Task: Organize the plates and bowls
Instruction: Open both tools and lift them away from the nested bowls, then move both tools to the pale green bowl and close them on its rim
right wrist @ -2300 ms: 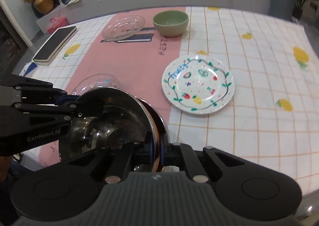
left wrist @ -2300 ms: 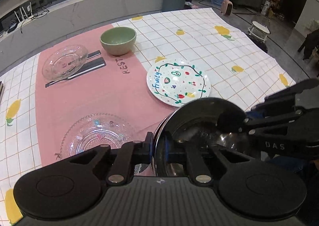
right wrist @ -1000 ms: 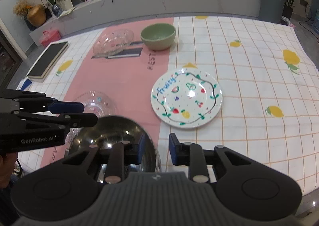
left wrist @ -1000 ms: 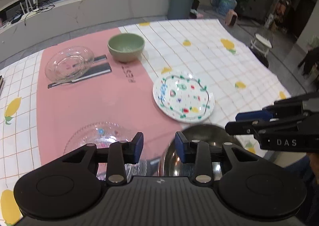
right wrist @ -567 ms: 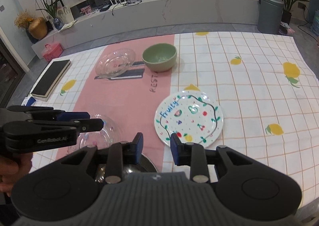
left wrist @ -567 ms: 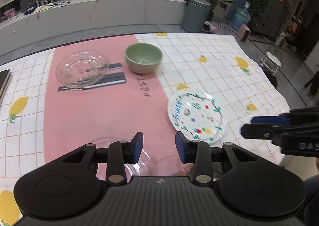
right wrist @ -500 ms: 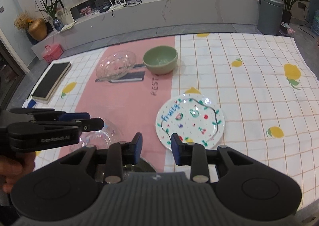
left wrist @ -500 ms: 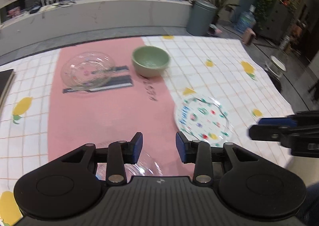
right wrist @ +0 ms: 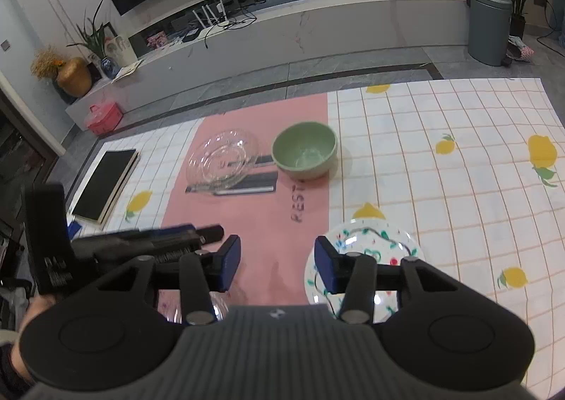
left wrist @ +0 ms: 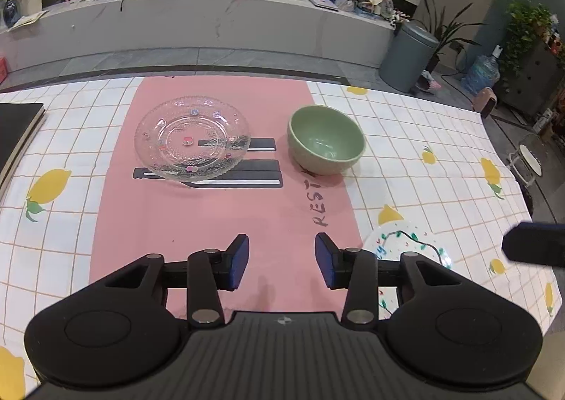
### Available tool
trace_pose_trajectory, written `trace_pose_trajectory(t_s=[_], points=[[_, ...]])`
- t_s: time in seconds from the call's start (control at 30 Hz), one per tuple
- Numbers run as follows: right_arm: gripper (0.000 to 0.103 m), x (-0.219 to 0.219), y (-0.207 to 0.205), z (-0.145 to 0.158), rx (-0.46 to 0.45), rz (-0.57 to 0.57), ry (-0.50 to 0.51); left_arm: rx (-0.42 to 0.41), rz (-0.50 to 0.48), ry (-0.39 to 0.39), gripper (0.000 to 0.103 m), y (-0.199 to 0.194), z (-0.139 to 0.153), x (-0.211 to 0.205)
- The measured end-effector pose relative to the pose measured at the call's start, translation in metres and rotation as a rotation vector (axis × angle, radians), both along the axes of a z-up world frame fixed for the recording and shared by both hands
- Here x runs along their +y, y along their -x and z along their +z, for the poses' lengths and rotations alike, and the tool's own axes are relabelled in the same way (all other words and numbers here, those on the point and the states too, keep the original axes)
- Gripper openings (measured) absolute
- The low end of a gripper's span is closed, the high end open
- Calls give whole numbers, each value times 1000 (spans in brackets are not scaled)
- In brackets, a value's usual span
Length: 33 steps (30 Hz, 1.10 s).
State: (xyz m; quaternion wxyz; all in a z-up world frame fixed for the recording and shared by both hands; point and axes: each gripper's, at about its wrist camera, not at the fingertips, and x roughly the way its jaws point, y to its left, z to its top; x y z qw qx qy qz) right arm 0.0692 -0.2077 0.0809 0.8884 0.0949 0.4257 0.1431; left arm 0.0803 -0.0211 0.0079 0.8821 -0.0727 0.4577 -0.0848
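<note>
- The left gripper [left wrist: 281,260] hovers above the surface [left wrist: 416,138] with its jaws wide apart, nothing between the blue pads and nothing touching them.
- Ahead of it and to its left, a clear glass plate [left wrist: 192,138] rests on a pair of dark flat strips [left wrist: 247,175] on the pink runner [left wrist: 212,216].
- Ahead and slightly to its right stands the green bowl [left wrist: 326,143], upright, just beside the strips' right ends.
- Close under its right finger lies the painted fruit plate [left wrist: 409,241], partly hidden by the finger.
- The right gripper [right wrist: 277,264] is likewise spread wide and holds nothing.
- The same painted plate sits just below and right of the right gripper's right pad; a second glass dish [right wrist: 215,304] shows dimly under its left finger.
- A black book [right wrist: 106,182] lies far off to the left of both grippers, near the surface's edge.
</note>
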Motion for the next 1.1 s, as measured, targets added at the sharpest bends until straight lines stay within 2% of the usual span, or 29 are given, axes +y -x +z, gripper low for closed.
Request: trace_pose_trajectory(t_s=[0.2,0.37,0.47,0.7,0.83,1.1], points=[[53,1,-48,-10,65,-51,-61,12,39,15,49,-21,-8,3],[54,-9,-86,-35,141,-124,-133,40,108,86,49,-43,-15,13],[54,-17,-104,-49,161,-176,-152,29,125,76,50,-53,-14,7],[53,-12,-135,-70,127,-241,-65,15,138,83,50,-83,-20,-6],[53,-12,-151,-79,116,-269,-64,15,153,65,50,-101,-28,-2],[53,-17,-178,-100,142,-311,-84,35,129,99,50,-124,-39,-9]])
